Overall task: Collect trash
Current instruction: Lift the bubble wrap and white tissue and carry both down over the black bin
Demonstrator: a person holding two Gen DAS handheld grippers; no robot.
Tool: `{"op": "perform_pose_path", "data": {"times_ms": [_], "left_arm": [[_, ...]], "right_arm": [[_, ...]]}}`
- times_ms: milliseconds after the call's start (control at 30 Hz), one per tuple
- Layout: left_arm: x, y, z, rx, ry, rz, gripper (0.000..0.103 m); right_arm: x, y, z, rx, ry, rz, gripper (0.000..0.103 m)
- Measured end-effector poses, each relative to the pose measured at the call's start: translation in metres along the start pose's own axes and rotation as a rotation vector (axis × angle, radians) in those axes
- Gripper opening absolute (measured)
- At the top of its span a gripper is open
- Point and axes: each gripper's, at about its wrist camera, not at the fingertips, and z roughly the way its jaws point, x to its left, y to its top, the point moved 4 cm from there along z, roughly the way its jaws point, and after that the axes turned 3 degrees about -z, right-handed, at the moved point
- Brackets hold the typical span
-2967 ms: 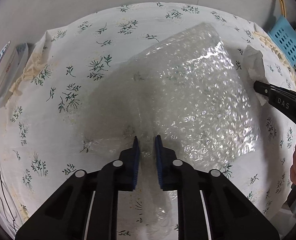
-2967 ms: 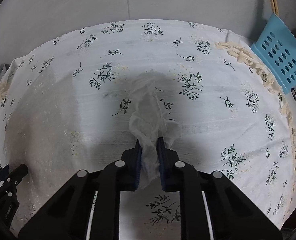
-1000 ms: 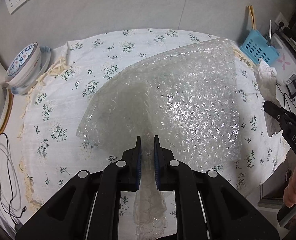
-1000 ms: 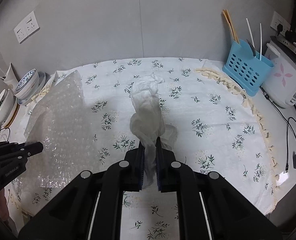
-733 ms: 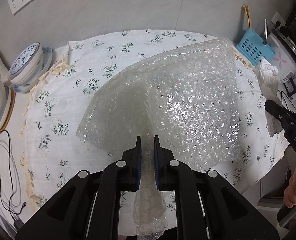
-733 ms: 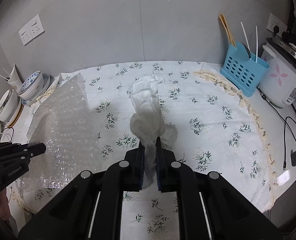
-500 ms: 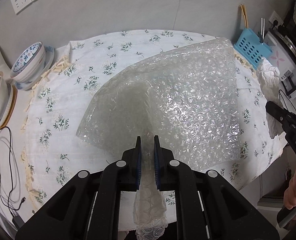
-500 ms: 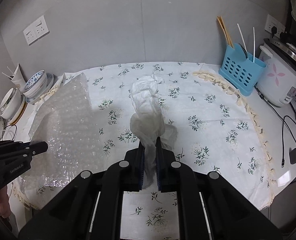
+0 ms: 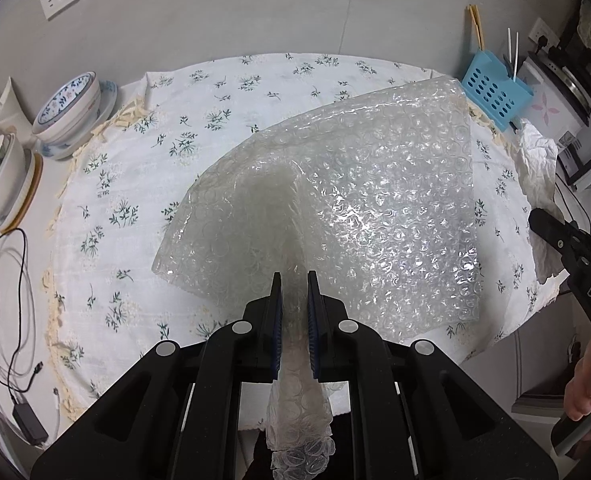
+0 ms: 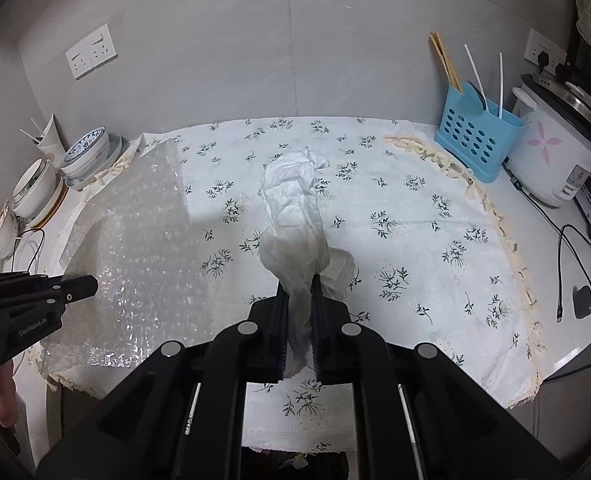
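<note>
Bubble wrap (image 9: 375, 216) hides tablecloth (image 9: 143, 184); tissue (image 10: 295, 220) end cut off

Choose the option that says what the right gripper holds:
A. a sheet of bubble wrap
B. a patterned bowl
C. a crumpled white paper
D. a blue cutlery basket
C: in the right wrist view the right gripper has its jaws shut on the crumpled white paper; the left gripper holds the bubble wrap.
</note>
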Motion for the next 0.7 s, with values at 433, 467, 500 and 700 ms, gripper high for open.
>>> {"op": "perform_pose_path", "data": {"times_ms": [433, 467, 500, 700], "left_arm": [[-0.011, -0.031, -0.014, -0.007, -0.001, -0.025, 0.009], [-0.013, -0.033, -0.016, -0.008, -0.001, -0.027, 0.009], [-0.013, -0.036, -0.017, -0.009, -0.001, -0.029, 0.009], [-0.02, -0.051, -0.024, -0.013, -0.002, -0.038, 0.009]], "right_arm": [[-0.002, -0.023, -0.025, -0.009, 0.033, -0.018, 0.008], [-0.002, -0.025, -0.027, -0.01, 0.035, -0.02, 0.008], [-0.002, -0.026, -0.029, -0.011, 0.037, -0.022, 0.008], [-0.002, -0.038, -0.04, -0.016, 0.05, -0.029, 0.008]]}}
